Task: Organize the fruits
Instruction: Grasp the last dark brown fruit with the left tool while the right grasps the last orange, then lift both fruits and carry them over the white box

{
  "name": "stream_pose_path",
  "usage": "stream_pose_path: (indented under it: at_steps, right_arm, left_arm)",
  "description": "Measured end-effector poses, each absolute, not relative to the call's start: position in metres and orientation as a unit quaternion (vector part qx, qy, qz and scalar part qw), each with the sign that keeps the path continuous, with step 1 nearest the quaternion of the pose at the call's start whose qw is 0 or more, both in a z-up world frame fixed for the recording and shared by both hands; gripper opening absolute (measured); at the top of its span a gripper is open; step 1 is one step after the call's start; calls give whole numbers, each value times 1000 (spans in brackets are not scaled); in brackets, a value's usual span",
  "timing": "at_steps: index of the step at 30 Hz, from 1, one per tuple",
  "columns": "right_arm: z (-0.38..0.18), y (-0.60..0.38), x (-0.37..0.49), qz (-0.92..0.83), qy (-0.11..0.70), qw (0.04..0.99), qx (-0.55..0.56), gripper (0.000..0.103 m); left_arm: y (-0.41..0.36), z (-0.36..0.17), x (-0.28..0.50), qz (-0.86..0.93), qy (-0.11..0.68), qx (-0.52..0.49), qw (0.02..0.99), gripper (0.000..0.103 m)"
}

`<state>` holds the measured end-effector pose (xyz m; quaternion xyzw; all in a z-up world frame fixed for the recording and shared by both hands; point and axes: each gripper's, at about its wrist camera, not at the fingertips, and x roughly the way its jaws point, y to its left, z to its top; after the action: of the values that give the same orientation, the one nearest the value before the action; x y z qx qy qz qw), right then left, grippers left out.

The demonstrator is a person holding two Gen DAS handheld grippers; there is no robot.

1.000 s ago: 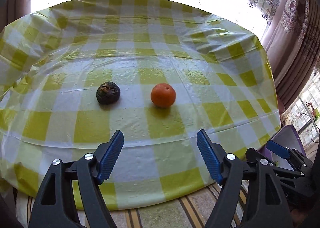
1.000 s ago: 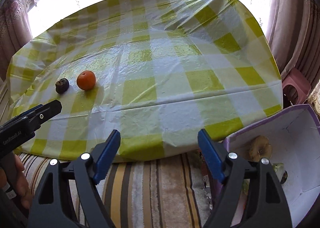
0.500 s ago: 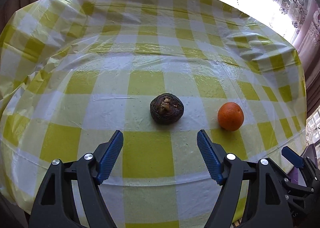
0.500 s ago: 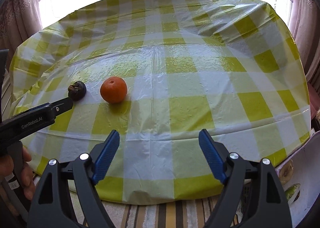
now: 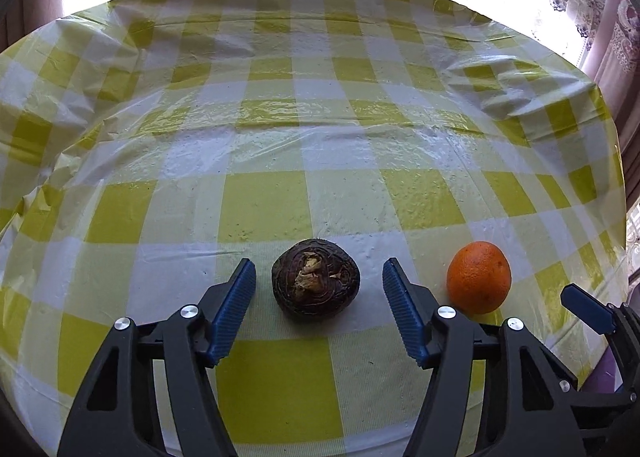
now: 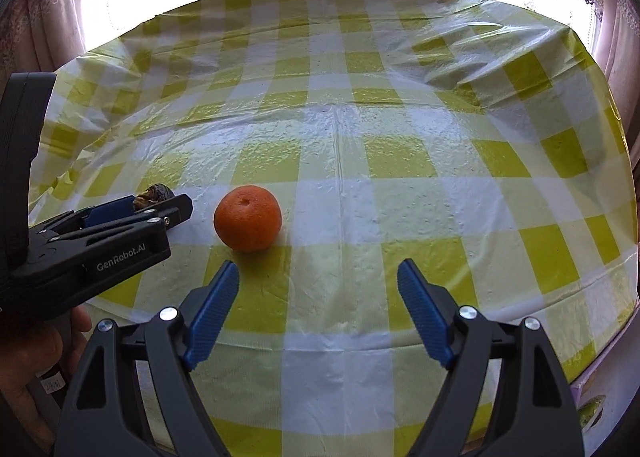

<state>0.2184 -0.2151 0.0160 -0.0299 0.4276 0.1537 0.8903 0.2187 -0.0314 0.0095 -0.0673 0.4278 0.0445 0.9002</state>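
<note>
Orange [image 5: 479, 277] beside straddled dark fruit [image 5: 315, 281]

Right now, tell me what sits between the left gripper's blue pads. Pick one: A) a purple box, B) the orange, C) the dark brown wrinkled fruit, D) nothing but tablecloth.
C: in the left wrist view the dark brown wrinkled fruit lies between the left gripper pads with a gap on each side, the jaws having just been closing, while the orange rests apart, outside them.
</note>
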Motion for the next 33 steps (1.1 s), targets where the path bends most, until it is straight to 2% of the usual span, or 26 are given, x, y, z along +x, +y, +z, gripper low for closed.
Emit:
stream_pose_path:
  at_steps: [1,3,27,28,30,33]
  right_arm:
    - [16,-212,220,154,426,891,-30,82]
    - [17,-207,223,156,423,892,-32,82]
    - [10,-165,250,154,422,892,-58,81]
    - [10,-163,252,154,422,892,-59,80]
    - [7,-158,255,156,428,888,-63,65]
    - [4,-155,257,156,431,886,-66,57]
  left_arm:
    - [-32,10,219,46,427,-63,901,52]
    - [-31,10,218,51,424,-60,902,40]
    - [-5,10,192,107,417,-89,898,40]
    - [-5,10,190,107,416,-90,898,40]
    - [-4,9,188,109,416,-90,898,40]
    - [-4,9,184,111,415,-91,898,40]
